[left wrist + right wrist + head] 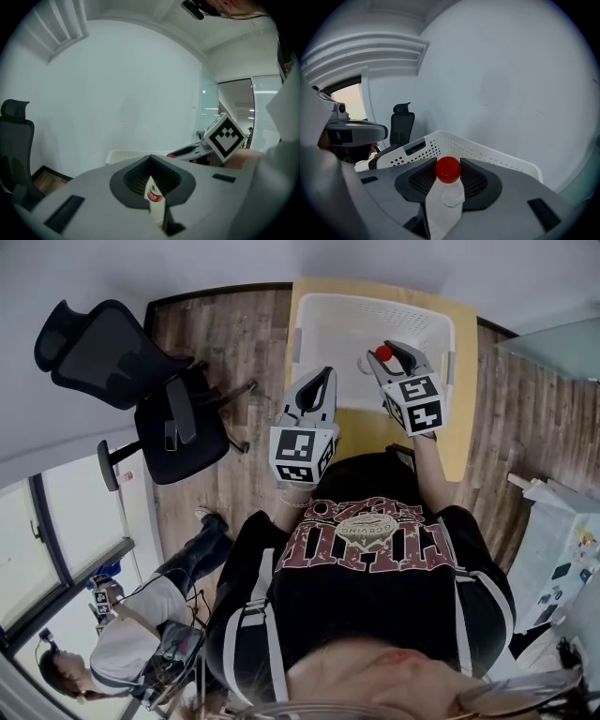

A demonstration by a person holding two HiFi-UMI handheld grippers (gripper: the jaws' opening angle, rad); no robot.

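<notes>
Over the near end of a white basket (323, 324), carrying two things at once. Grips a clear bottle (446, 197) in the right gripper (390, 354), with the jaws closed to the bottle's width and the red cap (449, 169) poking up between their tips, above the basket's hollow. Pinches a slim white pack (154, 201) with a red-and-green label in the left gripper (322, 381), with the jaws almost together on it; cannot tell whether it is a sachet or a flattened little bottle. Holds that one to the left, over the basket's near left corner, level with the other gripper and apart from it. Looks like the carrying stage, with both loads aloft and neither touching the basket. Calls for steadiness before any release: keeping each load over the hollow and off the rim, then easing one pair of jaws apart at a time. Underneath, a pale wooden bench (367, 432) against a plain white wall. Around it, plank floor (239, 343), a black office chair (122, 362) to the left, a glass partition (553, 343) to the right, and a second person (122, 643) seated low at the left.
</notes>
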